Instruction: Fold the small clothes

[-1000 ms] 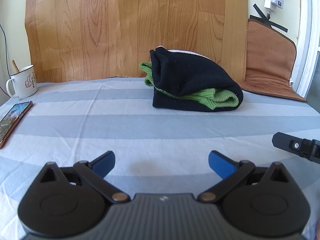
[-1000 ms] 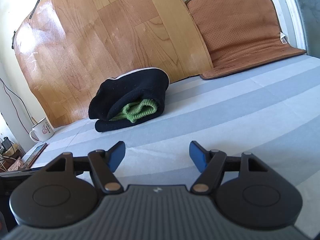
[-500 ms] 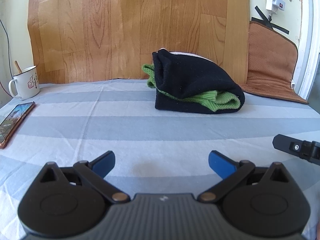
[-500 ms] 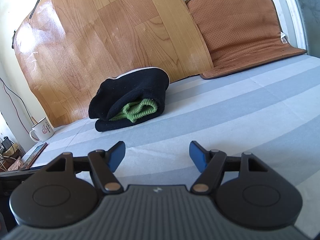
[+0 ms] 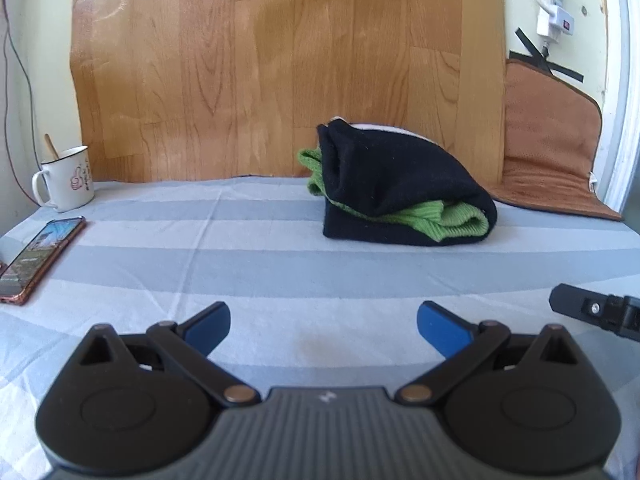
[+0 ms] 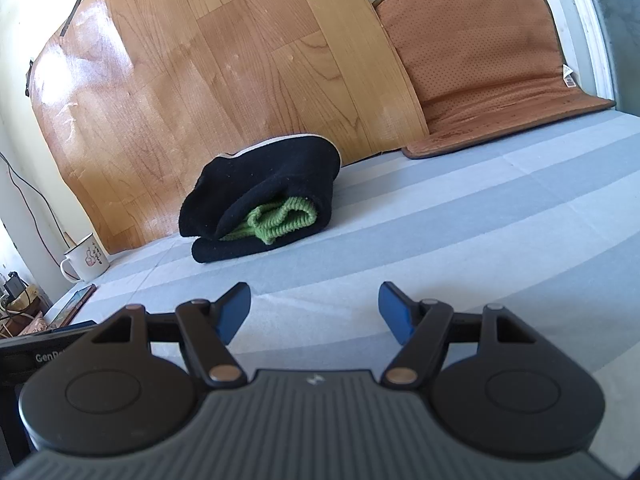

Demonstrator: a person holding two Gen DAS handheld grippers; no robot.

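A folded black garment [image 5: 400, 184] [image 6: 272, 188] with a green knit piece [image 5: 452, 220] [image 6: 280, 216] tucked inside lies on the striped blue-grey sheet [image 5: 260, 264] [image 6: 460, 220], near the wooden panel at the back. My left gripper [image 5: 323, 326] is open and empty, well short of the bundle and low over the sheet. My right gripper [image 6: 314, 308] is also open and empty, short of the bundle and to its right. One black finger of the right gripper shows at the right edge of the left wrist view.
A white mug [image 5: 66, 178] [image 6: 86, 258] with a spoon stands at the back left. A phone [image 5: 38, 258] [image 6: 74, 302] lies on the sheet beside it. A brown padded mat [image 5: 548, 160] [image 6: 480, 64] leans on the wall at the back right.
The left wrist view has risen and tilted slightly, so the bundle sits a little lower and more central. The right gripper has stayed put. Both stay open.
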